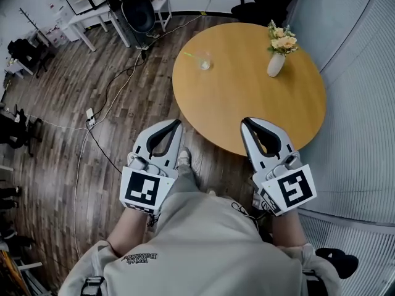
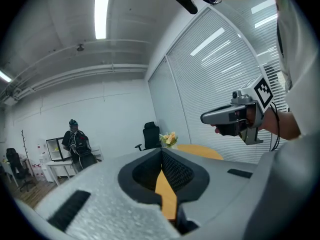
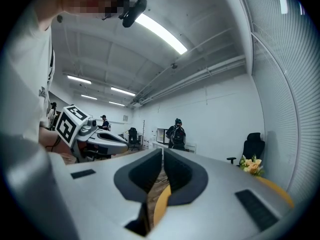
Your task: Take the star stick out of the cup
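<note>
The round wooden tabletop [image 1: 247, 103] has its near rim just ahead of the person, and most of its surface is bare. The right claw [image 1: 245, 123] reaches just over that near rim, while the left claw [image 1: 178, 124] hangs off the rim's left side, above the plank floor [image 1: 55, 147]. Both claws have their jaws pressed together with nothing between them; only tabletop and floor show through the gap behind the tips. To the right, a curved slatted wall [image 1: 358, 103] runs close past the tabletop's edge and leaves little room on that side. To the left the floor is open, crossed by loose cables [image 1: 117, 82]. The cup [image 1: 204, 61] stands at the far left of the tabletop, near its far rim and well apart from both claws. It is small and clear. The star stick [image 1: 192, 55] is a thin pale-green line that leans out of the cup towards the left; its star is too small to make out. A white vase [image 1: 276, 65] of flowers stands at the far right, well apart from the cup.
</note>
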The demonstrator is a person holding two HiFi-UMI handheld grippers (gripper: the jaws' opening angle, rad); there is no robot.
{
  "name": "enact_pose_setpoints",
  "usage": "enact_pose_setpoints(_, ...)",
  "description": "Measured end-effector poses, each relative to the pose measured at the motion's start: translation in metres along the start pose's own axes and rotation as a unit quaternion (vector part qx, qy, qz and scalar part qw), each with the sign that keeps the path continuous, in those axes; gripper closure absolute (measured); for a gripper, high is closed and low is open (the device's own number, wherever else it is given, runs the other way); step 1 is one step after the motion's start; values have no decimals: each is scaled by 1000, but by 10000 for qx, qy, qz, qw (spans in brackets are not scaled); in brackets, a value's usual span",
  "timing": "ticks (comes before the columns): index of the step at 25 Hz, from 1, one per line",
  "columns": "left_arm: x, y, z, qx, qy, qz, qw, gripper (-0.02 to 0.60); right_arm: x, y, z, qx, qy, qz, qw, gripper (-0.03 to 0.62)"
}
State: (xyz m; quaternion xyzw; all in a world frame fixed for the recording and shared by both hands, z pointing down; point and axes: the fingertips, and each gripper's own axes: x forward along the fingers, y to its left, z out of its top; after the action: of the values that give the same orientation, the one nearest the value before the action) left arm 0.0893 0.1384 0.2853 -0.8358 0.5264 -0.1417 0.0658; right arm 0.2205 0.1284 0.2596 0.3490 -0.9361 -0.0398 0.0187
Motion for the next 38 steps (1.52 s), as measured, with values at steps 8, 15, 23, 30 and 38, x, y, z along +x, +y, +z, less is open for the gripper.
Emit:
enact_pose_setpoints(8, 14, 18, -16, 12, 45, -185, 9998, 560, 32, 4, -13, 16, 158, 32, 9999, 559)
enact_pose_setpoints(15, 35, 58, -32, -37, 108, -272, 9996, 560, 82, 0, -22, 35, 289, 57, 9996, 559)
enact_pose_setpoints(23, 61, 119, -50, -102, 169, -334, 9992, 560, 153, -6, -30, 46, 473, 63, 9988, 559)
enact_pose_setpoints(30, 100, 165, -68, -205, 215, -478, 9984, 560, 210, -24, -43, 84, 665, -40, 9977, 559)
enact_pose_setpoints(38, 130, 223, -76, -281, 218, -700, 9969, 560, 268, -42, -38, 107, 830, -325, 9960, 559)
